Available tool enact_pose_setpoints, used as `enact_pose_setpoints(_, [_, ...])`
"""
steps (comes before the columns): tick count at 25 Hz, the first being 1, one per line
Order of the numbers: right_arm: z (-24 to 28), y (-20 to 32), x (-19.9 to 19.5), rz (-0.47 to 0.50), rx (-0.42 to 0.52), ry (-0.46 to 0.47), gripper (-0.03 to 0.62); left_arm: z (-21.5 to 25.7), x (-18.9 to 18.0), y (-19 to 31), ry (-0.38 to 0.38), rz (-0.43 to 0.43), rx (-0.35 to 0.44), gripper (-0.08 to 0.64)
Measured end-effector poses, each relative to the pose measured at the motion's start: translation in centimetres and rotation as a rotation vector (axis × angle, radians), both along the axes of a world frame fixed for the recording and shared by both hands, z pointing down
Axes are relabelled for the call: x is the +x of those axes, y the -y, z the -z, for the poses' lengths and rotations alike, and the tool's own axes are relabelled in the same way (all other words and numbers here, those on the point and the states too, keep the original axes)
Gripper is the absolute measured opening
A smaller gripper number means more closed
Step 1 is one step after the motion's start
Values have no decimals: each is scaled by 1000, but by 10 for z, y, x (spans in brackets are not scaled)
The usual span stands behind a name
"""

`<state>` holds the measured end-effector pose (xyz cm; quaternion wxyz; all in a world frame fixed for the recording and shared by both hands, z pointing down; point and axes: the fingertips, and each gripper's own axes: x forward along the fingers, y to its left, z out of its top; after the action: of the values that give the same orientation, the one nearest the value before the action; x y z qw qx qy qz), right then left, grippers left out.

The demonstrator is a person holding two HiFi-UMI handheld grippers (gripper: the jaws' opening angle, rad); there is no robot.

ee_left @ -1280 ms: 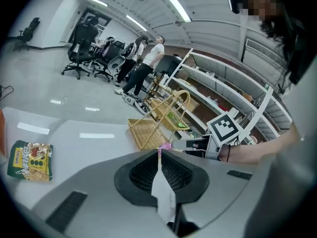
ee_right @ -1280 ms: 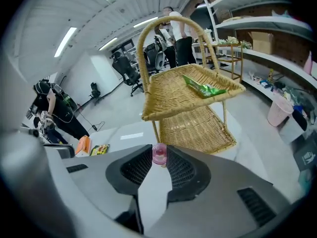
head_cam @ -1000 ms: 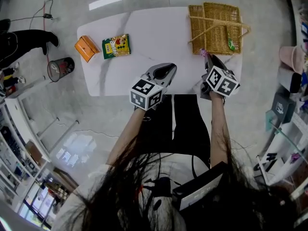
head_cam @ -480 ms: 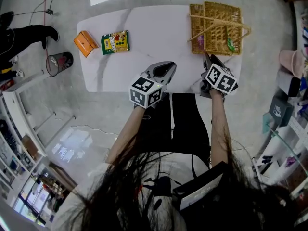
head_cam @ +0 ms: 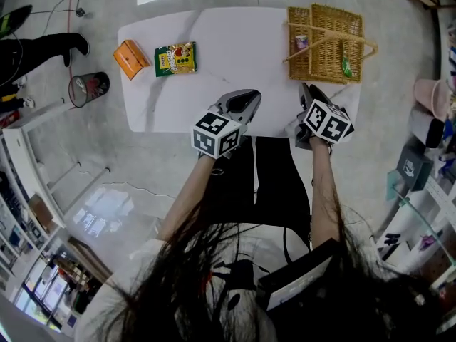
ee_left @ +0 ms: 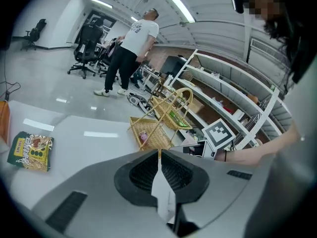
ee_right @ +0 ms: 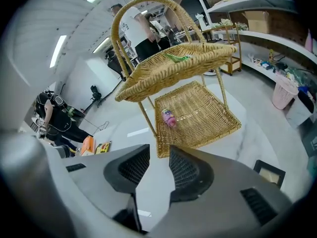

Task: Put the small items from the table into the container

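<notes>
Sitting at the far right of the white table (head_cam: 228,48) is a basket (head_cam: 322,66) with two trays. A small pink thing (head_cam: 301,42) lies in the low tray. A green thing (head_cam: 345,64) lies in the top tray. A green snack pack (head_cam: 176,58) and an orange box (head_cam: 130,58) lie side by side at the left end of the table, well apart from the basket. The left gripper (head_cam: 246,100) hangs over the near edge of the table. Its jaws are pressed together with nothing in them. The right gripper (head_cam: 305,91) is just beside the basket's near edge. Its jaws stand apart, and nothing is between them.
</notes>
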<state>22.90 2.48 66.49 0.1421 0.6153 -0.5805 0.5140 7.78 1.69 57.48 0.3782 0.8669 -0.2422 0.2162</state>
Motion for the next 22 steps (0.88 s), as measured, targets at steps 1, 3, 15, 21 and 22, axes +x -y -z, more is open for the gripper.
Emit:
enact_pose_setpoints(1, [0,-1,-4,6,0,7,131,1,-2,0,-1,2,1,14])
enact_pose_setpoints(3, [1,-2,-13,16,0,15,117,2,-8,1,-2,8,4,14])
enact_pose_setpoints(15, [33,6,-88,158,52,83,20,4,-53,10,7,79,9,14])
enact_pose_setpoints(21, [43,8,-132,267,56,105,15,5,-77,13,7,127,6,14])
enact_pose_setpoints(22, [44,8,-139,285,57,107,15,5,-82,13,7,133,5,14])
